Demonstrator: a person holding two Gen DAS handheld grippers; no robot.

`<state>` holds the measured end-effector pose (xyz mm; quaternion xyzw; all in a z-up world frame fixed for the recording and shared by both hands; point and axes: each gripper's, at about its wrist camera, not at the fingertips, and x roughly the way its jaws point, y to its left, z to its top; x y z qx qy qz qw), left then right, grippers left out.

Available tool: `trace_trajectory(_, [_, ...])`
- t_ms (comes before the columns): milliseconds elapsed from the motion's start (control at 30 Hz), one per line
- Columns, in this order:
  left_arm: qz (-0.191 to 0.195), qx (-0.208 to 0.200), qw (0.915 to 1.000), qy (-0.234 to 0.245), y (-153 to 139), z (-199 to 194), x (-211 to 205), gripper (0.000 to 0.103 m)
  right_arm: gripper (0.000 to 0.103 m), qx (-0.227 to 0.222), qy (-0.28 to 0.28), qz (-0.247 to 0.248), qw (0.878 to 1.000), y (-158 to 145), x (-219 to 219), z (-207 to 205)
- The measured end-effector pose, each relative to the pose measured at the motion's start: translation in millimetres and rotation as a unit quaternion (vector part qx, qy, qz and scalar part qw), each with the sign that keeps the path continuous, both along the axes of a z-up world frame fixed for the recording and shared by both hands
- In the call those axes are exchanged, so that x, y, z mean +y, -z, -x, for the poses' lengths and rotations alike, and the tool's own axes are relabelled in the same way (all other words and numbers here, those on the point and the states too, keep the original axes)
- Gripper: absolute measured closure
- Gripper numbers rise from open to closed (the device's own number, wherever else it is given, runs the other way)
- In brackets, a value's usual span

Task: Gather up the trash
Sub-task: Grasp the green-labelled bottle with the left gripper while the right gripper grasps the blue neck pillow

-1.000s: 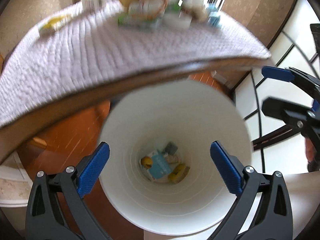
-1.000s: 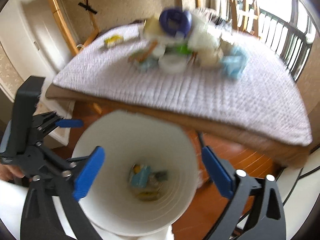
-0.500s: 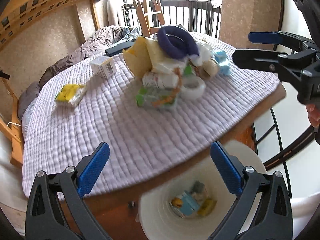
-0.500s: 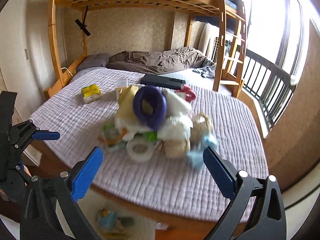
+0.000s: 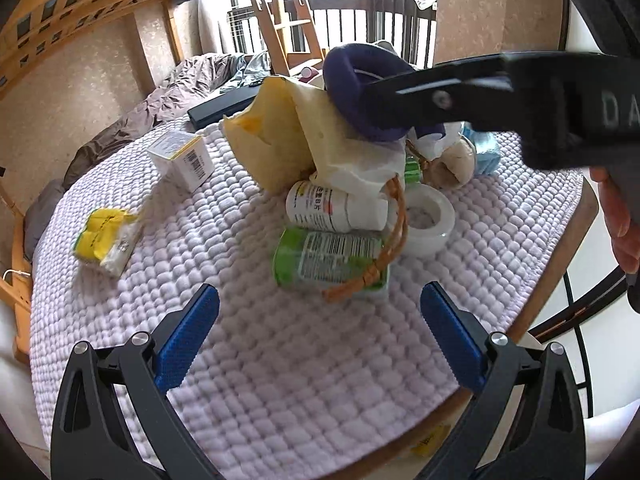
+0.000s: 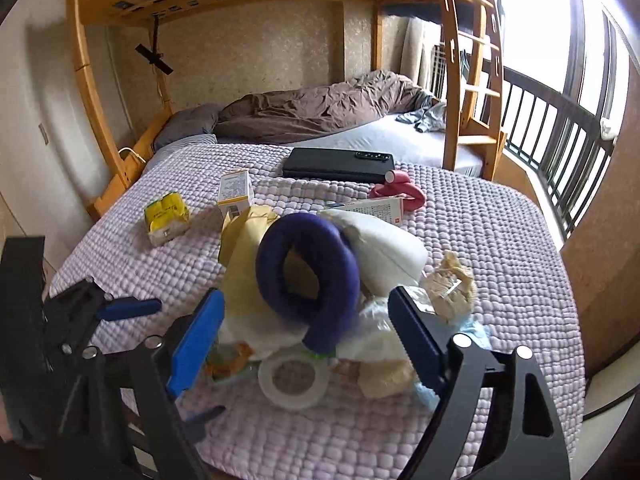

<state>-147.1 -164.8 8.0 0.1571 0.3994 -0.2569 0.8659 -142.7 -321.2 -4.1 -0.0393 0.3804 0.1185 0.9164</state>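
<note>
A heap of trash lies on the quilted lilac bed cover (image 5: 280,360): a dark purple ring (image 6: 308,276) on top, a yellow paper bag (image 5: 272,136), a white pill bottle (image 5: 324,208), a green packet (image 5: 332,260) and a tape roll (image 6: 294,380). My right gripper (image 6: 304,308) hangs over the heap with its jaws closing. The purple ring and crumpled paper sit between them, and the pads stand clear of the ring. My left gripper (image 5: 316,320) is open and empty, just short of the green packet. One black finger (image 5: 460,92) of the right gripper crosses the left wrist view.
A white carton (image 5: 180,156) and a yellow packet (image 5: 104,236) lie apart to the left of the heap. Behind it are a flat black case (image 6: 336,164), a pink object (image 6: 400,192), a brown duvet (image 6: 320,108) and the bunk ladder (image 6: 472,80). A hand (image 5: 624,220) holds the right gripper.
Both grippers rose from over the white bin to above the bed, and the bin dropped out of view. The right gripper's jaws have narrowed around the heap.
</note>
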Motion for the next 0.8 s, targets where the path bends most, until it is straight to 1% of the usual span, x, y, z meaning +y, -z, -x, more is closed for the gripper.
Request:
trace_trajectory(133, [-0.007, -0.001, 1.0, 0.006, 3, -7, -5, 0.002, 0.026, 0.009, 0.0, -0.01, 1.0, 4, 0, -7])
trace_trajectory(200, [-0.005, -0.001, 0.9999, 0.012, 4, -12, -7, 0.002, 0.033, 0.013, -0.004, -0.015, 1.0, 6, 1, -9])
trace_trajectory(233, [-0.005, -0.001, 0.9999, 0.014, 4, -14, -8, 0.003, 0.039, 0.018, -0.006, -0.017, 1.0, 7, 2, -11])
trace_trajectory(267, [-0.006, -0.002, 0.9999, 0.015, 4, -16, -9, 0.004, 0.043, 0.019, -0.004, -0.018, 1.0, 9, 3, -11])
trace_trajectory(333, [-0.01, 0.0, 0.9999, 0.014, 7, -21, -9, 0.012, 0.048, 0.019, 0.001, -0.021, 1.0, 11, 2, -11])
trace_trajectory(400, [-0.007, 0.008, 0.9998, 0.015, 10, -27, -9, 0.018, 0.049, 0.018, 0.002, -0.028, 0.999, 11, 0, -11])
trace_trajectory(467, [0.009, 0.018, 0.9996, 0.018, 11, -29, -7, 0.023, 0.049, 0.017, 0.0, -0.027, 0.999, 11, -1, -11])
trace_trajectory(533, [0.012, 0.018, 0.9995, 0.024, 10, -29, -8, 0.03, 0.049, 0.014, 0.001, -0.027, 1.0, 11, -1, -9])
trace_trajectory(567, [0.01, 0.016, 0.9995, 0.026, 10, -27, -8, 0.032, 0.05, 0.014, 0.001, -0.029, 0.999, 10, -1, -8])
trace_trajectory(600, [0.009, 0.015, 0.9995, 0.028, 9, -25, -8, 0.038, 0.05, 0.013, 0.001, -0.032, 0.999, 9, -2, -7])
trace_trajectory(667, [0.005, 0.012, 0.9996, 0.027, 8, -19, -9, 0.038, 0.05, 0.01, 0.0, -0.038, 0.999, 6, -4, -3])
trace_trajectory(800, [0.009, 0.015, 0.9996, 0.023, 6, -13, -6, 0.038, 0.05, 0.005, 0.0, -0.045, 0.999, 1, -8, 2])
